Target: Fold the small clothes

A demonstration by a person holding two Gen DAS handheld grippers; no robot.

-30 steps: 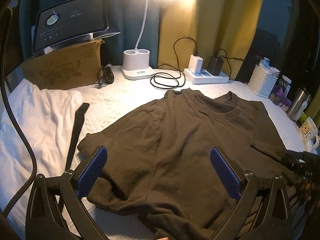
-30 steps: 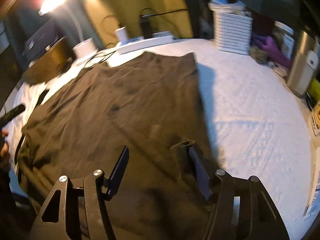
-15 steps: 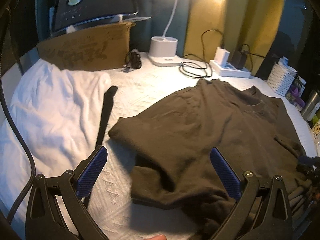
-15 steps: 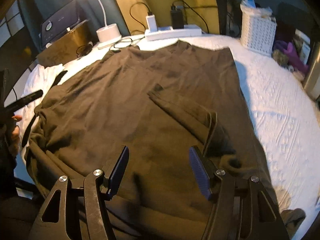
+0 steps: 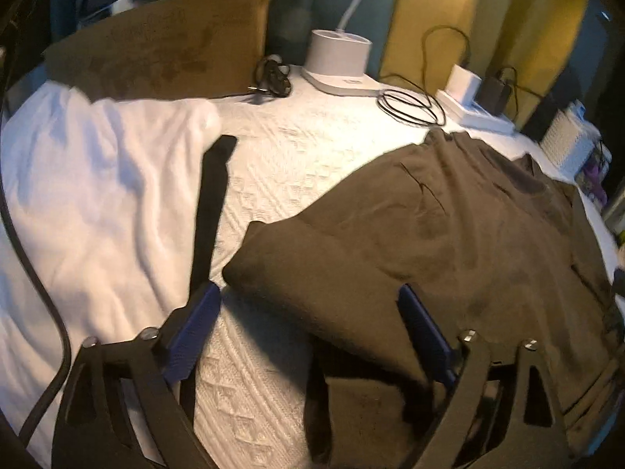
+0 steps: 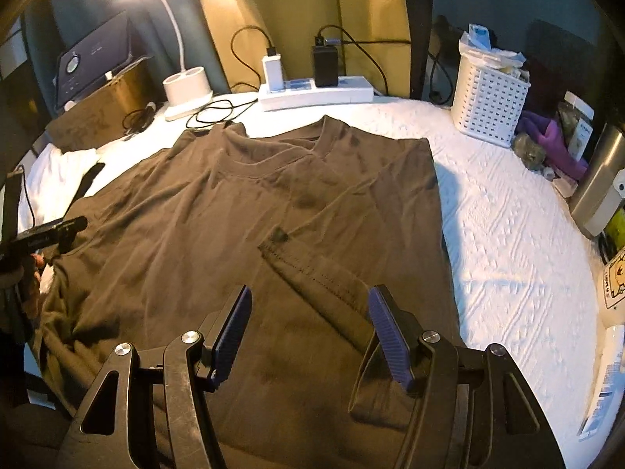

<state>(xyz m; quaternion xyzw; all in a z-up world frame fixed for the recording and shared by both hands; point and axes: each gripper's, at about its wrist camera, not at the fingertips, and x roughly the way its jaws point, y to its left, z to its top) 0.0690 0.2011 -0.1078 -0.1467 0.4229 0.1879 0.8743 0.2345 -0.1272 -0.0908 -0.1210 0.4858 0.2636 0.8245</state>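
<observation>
**Brown T-shirt flat on the white quilt, collar toward the lamp end**

The brown T-shirt (image 6: 250,226) lies spread on the white textured surface (image 6: 508,234). Its long axis runs from the hem, nearest the cameras, up to the collar (image 6: 273,160), which points away toward the power strip (image 6: 316,93) and the lamp base (image 6: 187,88). The right sleeve (image 6: 316,273) is folded inward over the chest, lying on a diagonal, its stitched cuff toward the middle of the shirt. The shirt's right edge runs straight from shoulder to hem.

The right gripper (image 6: 308,324) hovers over the lower part of the shirt with its blue-padded fingers (image 6: 388,336) spread wide and nothing between them; the folded sleeve's lower end lies just ahead of the gap.

The left gripper (image 5: 308,328) is at the shirt's left side, fingers (image 5: 191,324) also wide apart and holding nothing. The left sleeve corner (image 5: 265,258) sits between them, just ahead, resting on the quilt. This view is slightly blurred.

Left of the shirt lies a white garment (image 5: 97,195) with a black strap (image 5: 213,195) along its edge. A white basket (image 6: 488,105) stands at the far right.
</observation>
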